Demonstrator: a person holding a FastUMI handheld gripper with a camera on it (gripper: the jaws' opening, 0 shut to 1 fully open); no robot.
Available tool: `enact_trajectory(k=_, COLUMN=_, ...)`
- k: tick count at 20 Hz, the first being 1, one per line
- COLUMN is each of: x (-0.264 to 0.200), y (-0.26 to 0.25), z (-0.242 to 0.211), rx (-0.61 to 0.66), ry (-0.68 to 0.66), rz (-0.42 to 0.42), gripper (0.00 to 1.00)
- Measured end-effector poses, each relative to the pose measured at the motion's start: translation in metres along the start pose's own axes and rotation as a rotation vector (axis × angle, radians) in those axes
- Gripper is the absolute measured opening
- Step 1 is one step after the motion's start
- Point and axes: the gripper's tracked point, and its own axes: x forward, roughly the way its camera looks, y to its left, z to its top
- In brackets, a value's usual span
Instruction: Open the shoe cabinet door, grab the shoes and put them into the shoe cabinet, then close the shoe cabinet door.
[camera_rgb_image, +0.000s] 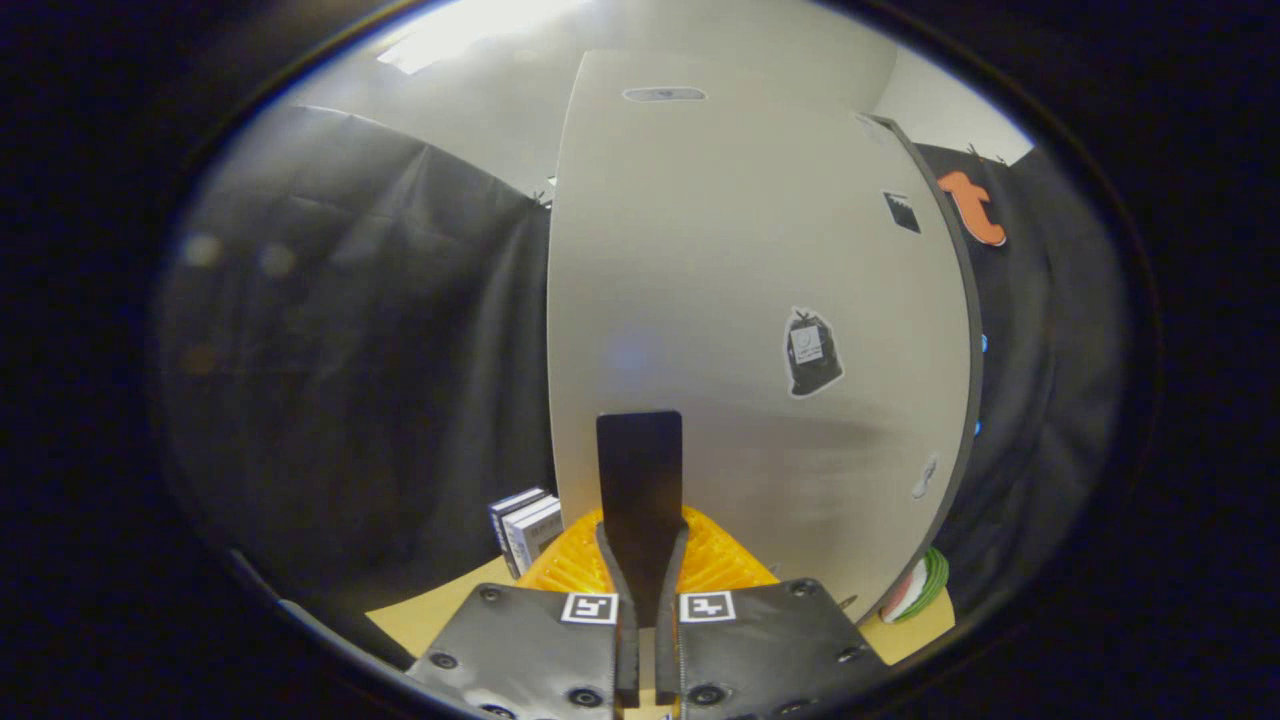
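Black cloth walls the booth; tan counter (440, 605) below. Tool (640, 560) nearly closed, fingers nipping a dark flat tab (640, 480), probably the door pull. Beyond: shoe cabinet door (740, 300), broad, stiff, likely light on hinges. Pull by the tab. Shoes unseen.

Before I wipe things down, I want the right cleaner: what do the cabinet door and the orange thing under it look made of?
The cabinet door looks like painted or laminated board: flat, matte off-white, dark thin edge, stickers on it. The orange basket-like thing looks like moulded plastic: bright, ribbed, slightly glossy. Both are guesses from looks. The claw has its fingers nearly together around a dark flat tab; whether they press on it is unclear.
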Motion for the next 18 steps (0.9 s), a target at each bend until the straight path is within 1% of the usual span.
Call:
enact_trajectory(k=4, x=-0.016, y=-0.008, z=0.0, rx=0.006, ry=0.008, rz=0.023, gripper=0.08)
enact_trajectory(k=7, x=-0.027, y=-0.018, z=0.001, rx=0.004, ry=0.006, rz=-0.003, gripper=0.08)
enact_trajectory(k=9, x=-0.033, y=-0.027, z=0.001, rx=0.0, ry=0.002, rz=-0.039, gripper=0.08)
enact_trajectory(k=14, x=-0.05, y=-0.055, z=0.002, rx=-0.019, ry=0.001, rz=-0.165, gripper=0.07)
enact_trajectory(k=18, x=-0.058, y=-0.072, z=0.002, rx=-0.013, ry=0.003, rz=-0.234, gripper=0.07)
